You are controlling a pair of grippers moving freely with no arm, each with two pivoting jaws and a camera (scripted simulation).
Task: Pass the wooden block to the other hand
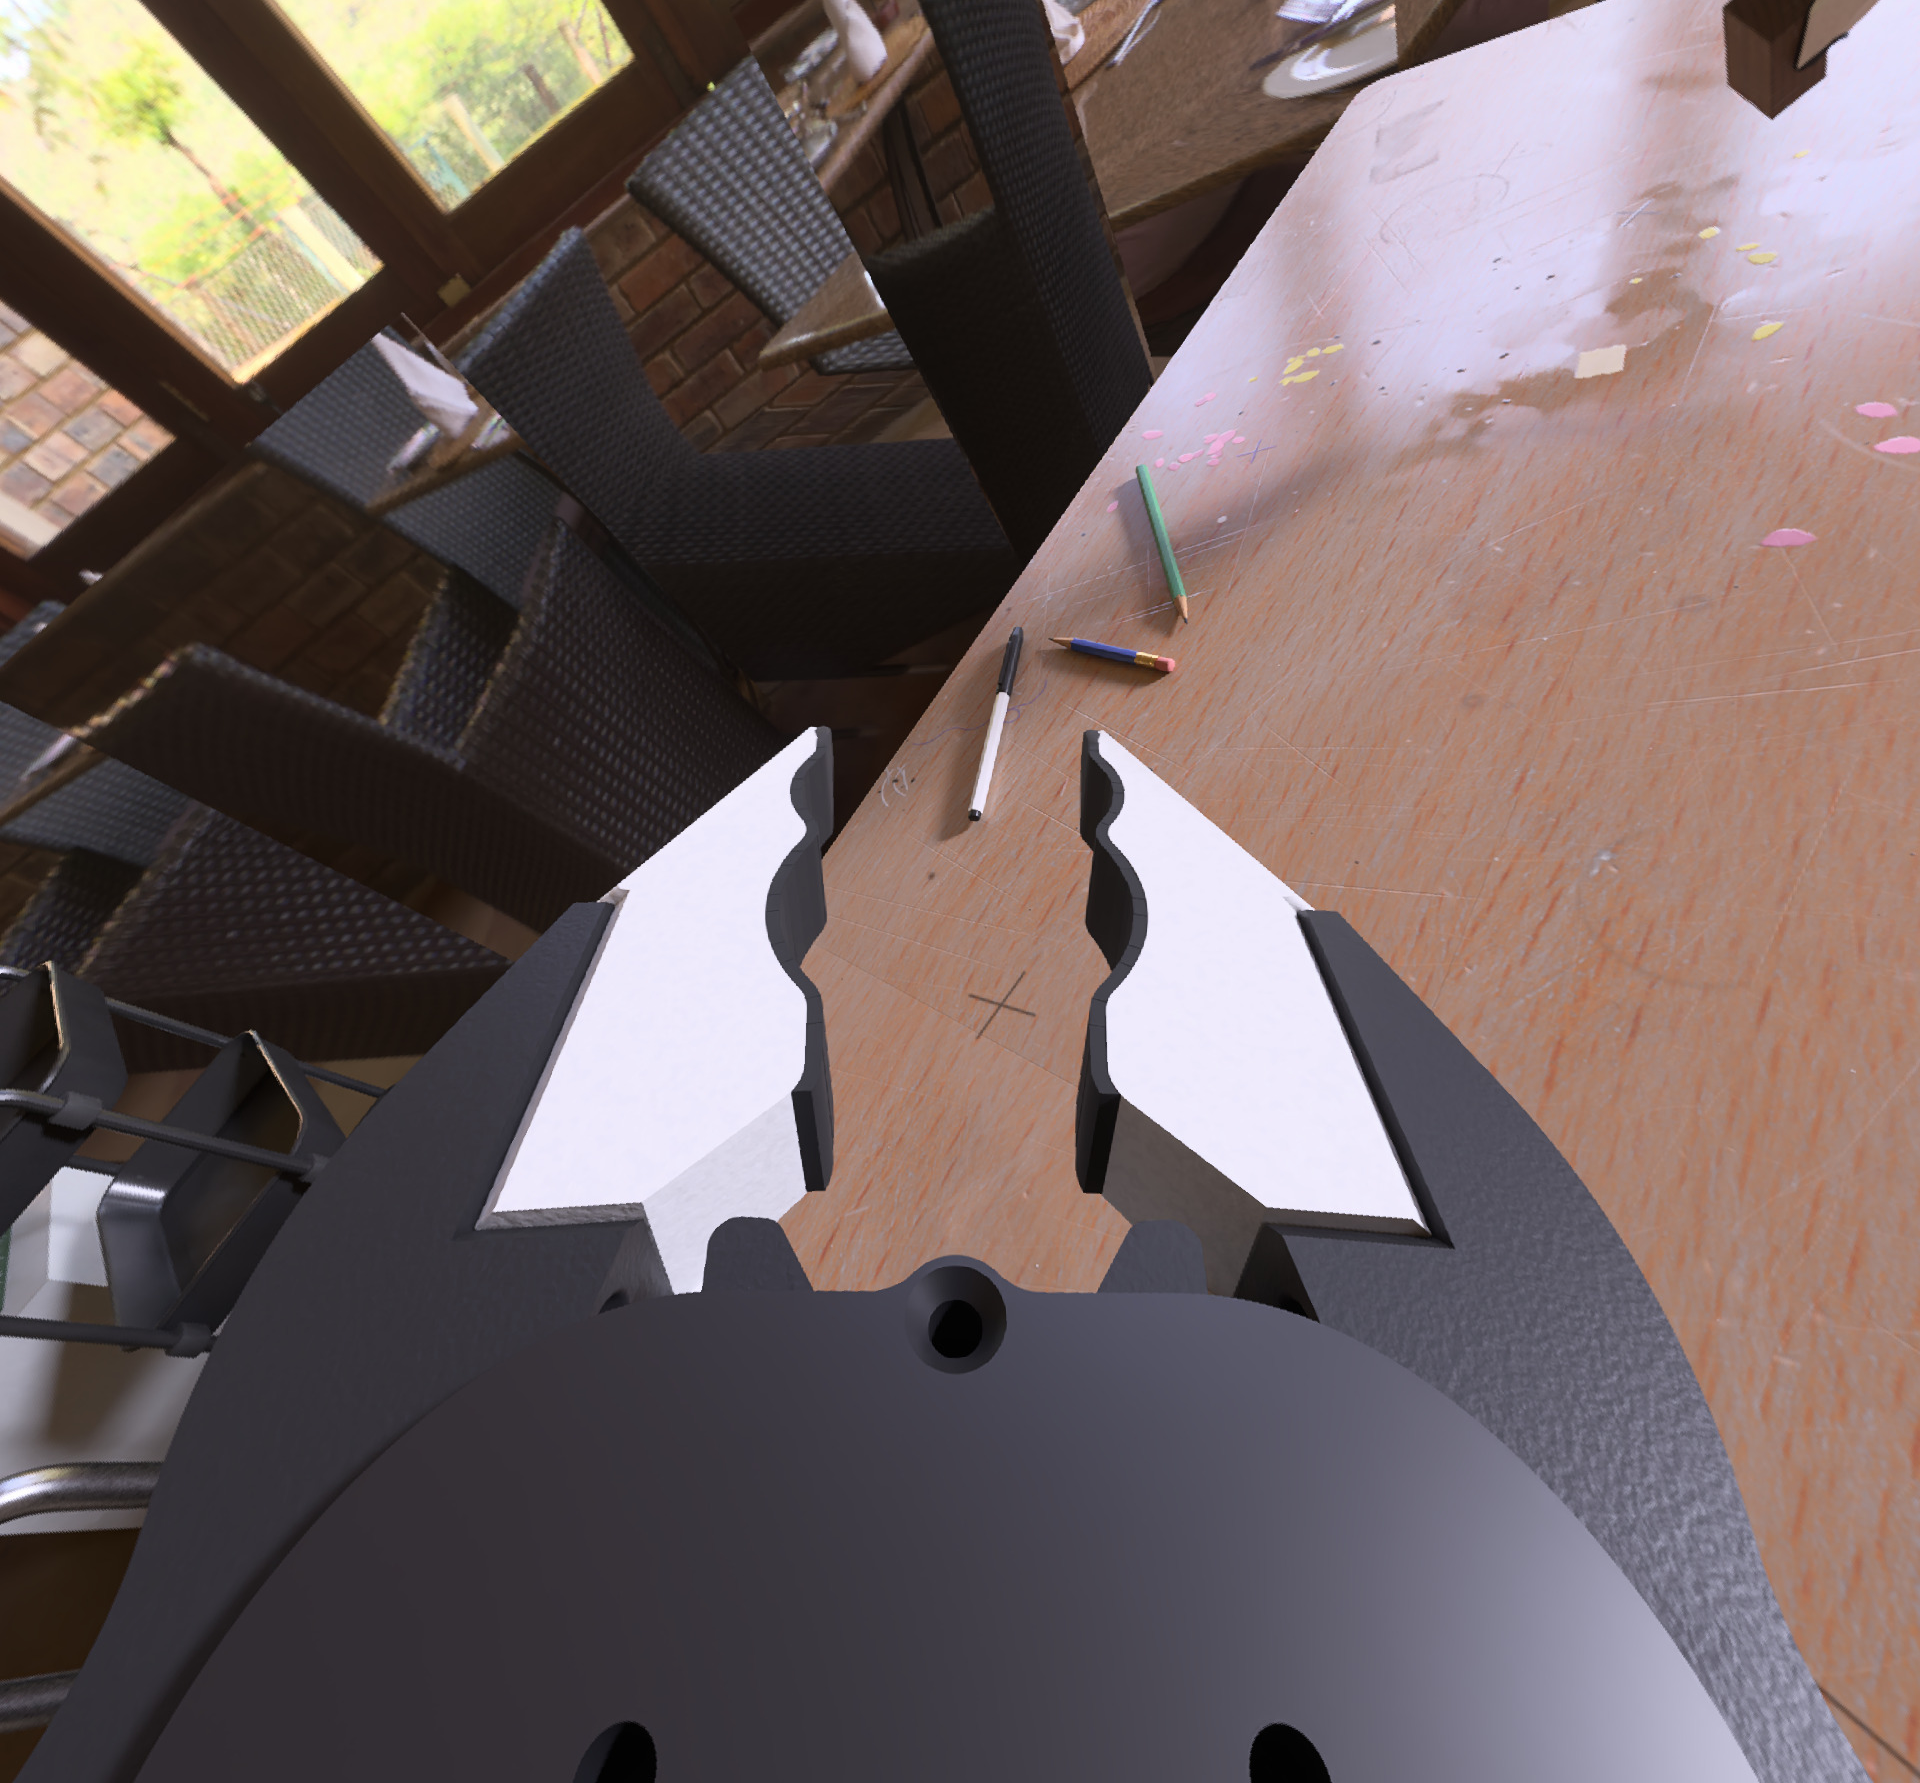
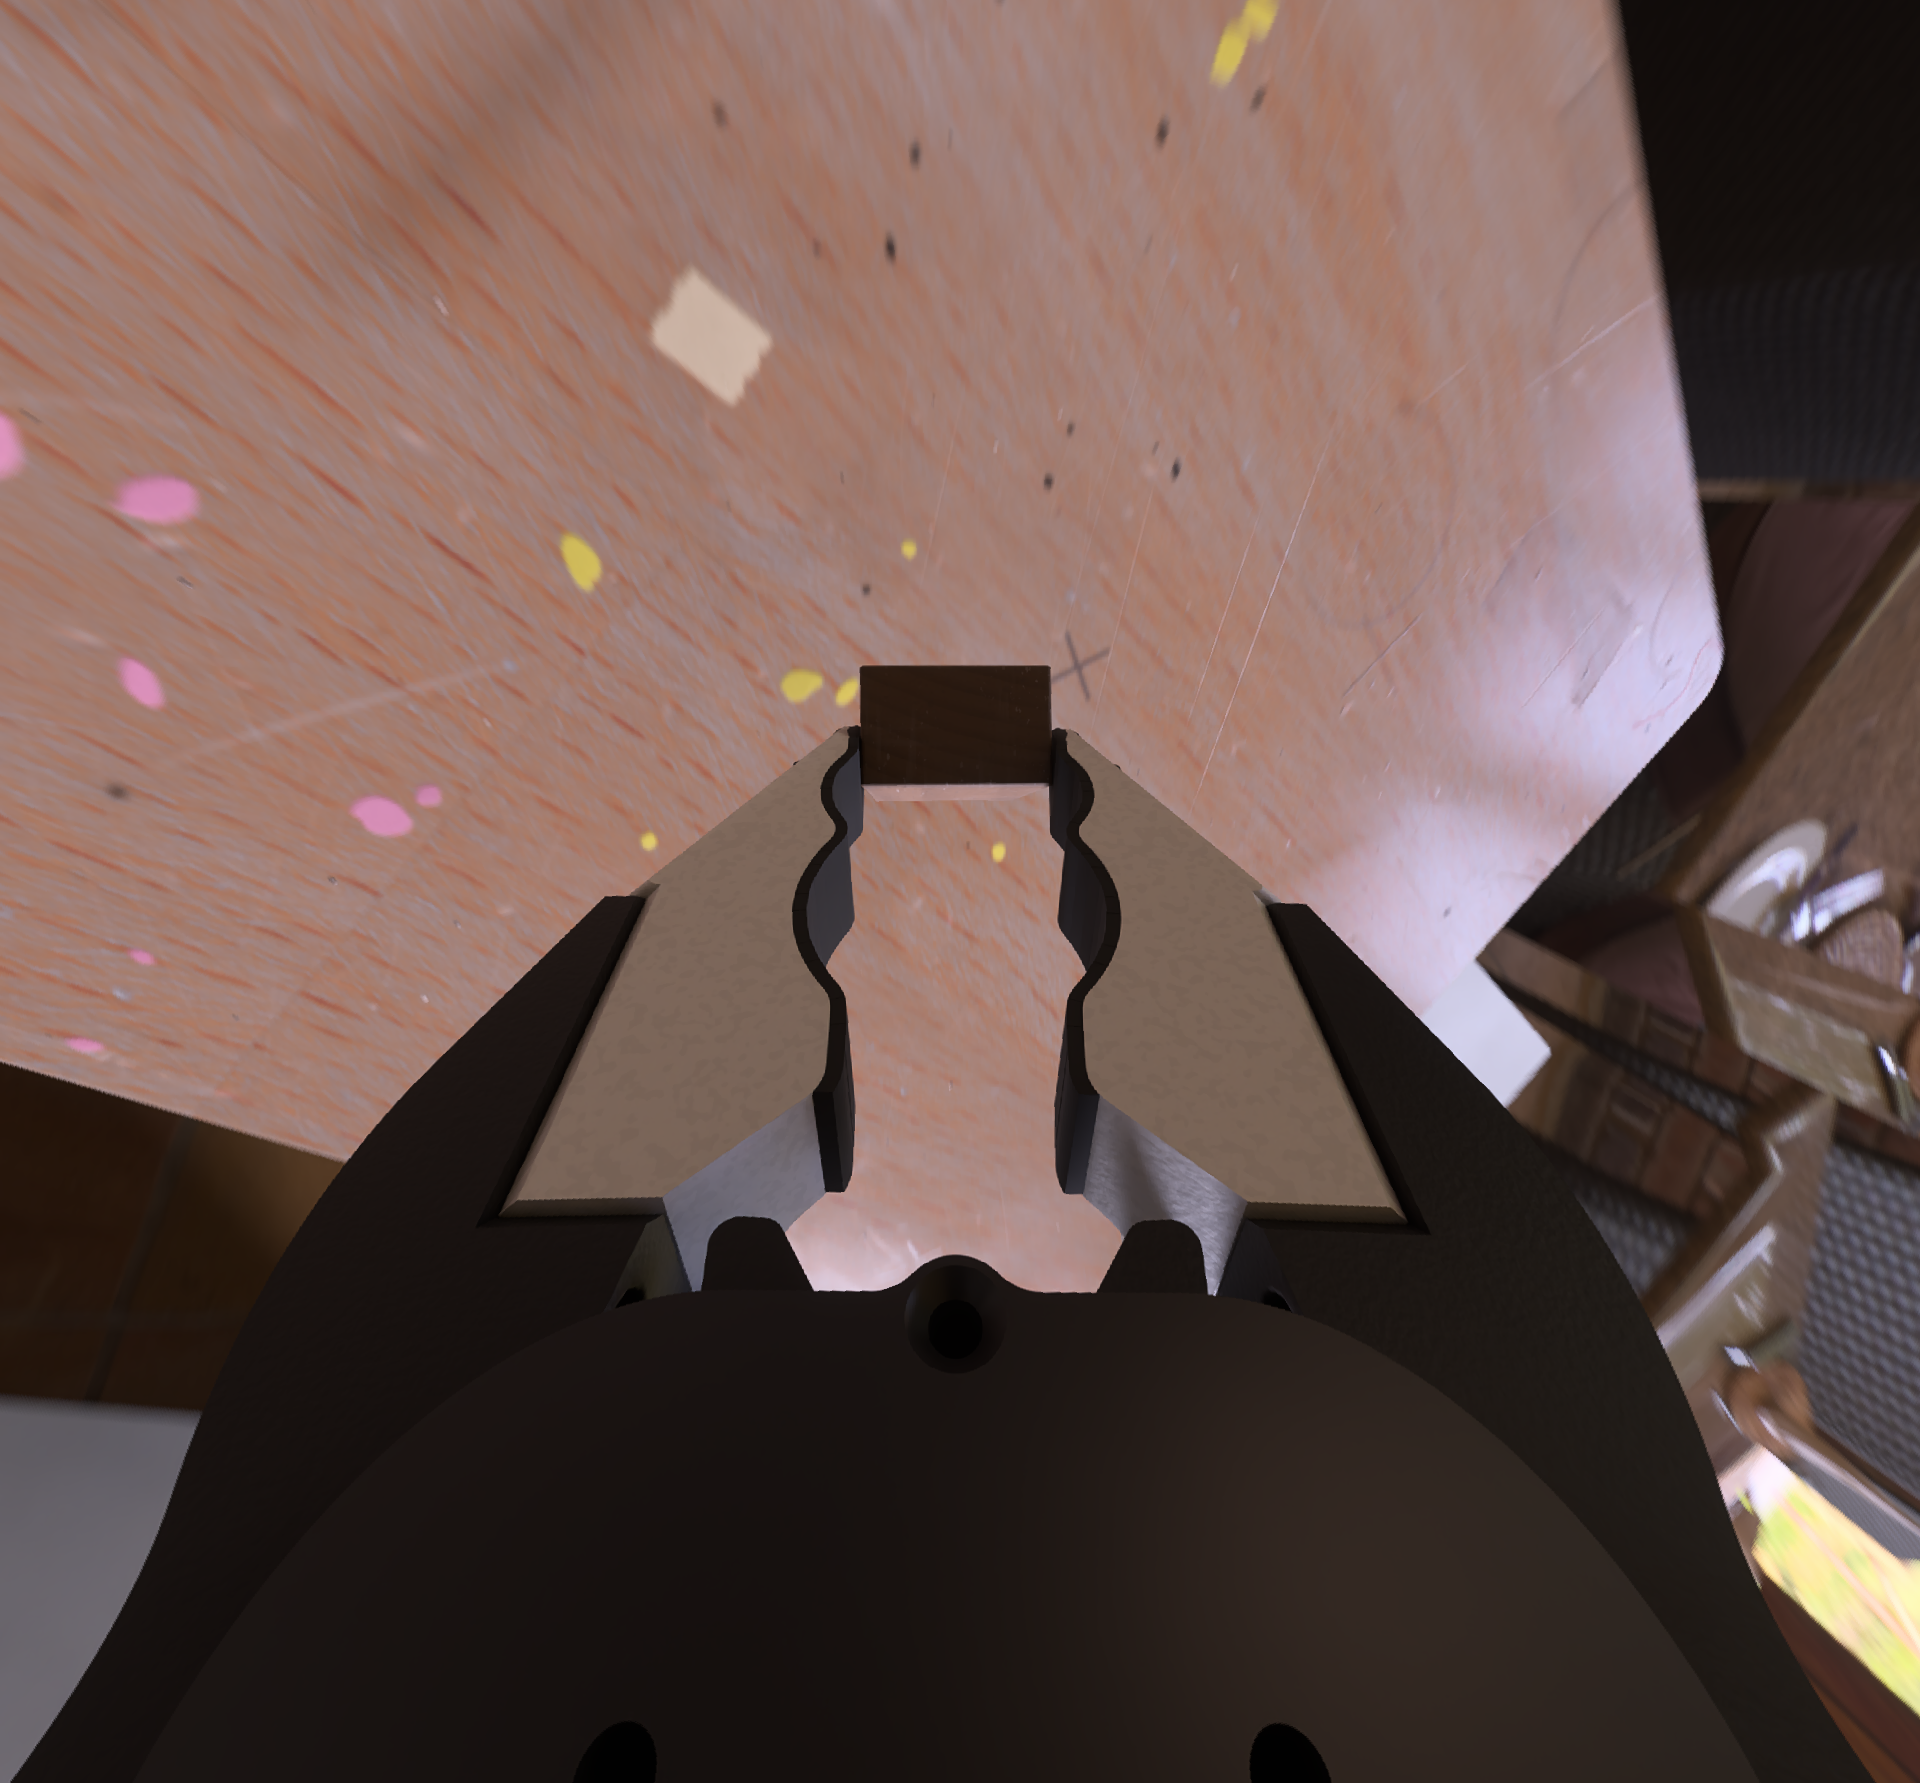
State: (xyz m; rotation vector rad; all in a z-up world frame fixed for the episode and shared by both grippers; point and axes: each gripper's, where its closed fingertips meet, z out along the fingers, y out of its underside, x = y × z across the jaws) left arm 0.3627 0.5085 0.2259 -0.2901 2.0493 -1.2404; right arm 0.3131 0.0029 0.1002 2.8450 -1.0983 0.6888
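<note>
The left gripper (image 1: 956, 746), with dark body and white finger plates, hangs over the scratched, paint-flecked orange wooden table (image 1: 1507, 798) with its jaws spread apart and nothing between them. Just beyond its tips lie a white marker pen with a black cap (image 1: 992, 725), a short blue pencil with a pink eraser (image 1: 1114, 655) and a longer green pencil (image 1: 1161, 540) (loose on the bare tabletop, in no holder). Farther off, the right gripper (image 2: 956, 746) has its fingertips (image 2: 847, 757) clamped on the small dark-brown wooden block (image 2: 956, 725), lifted above the table.
</note>
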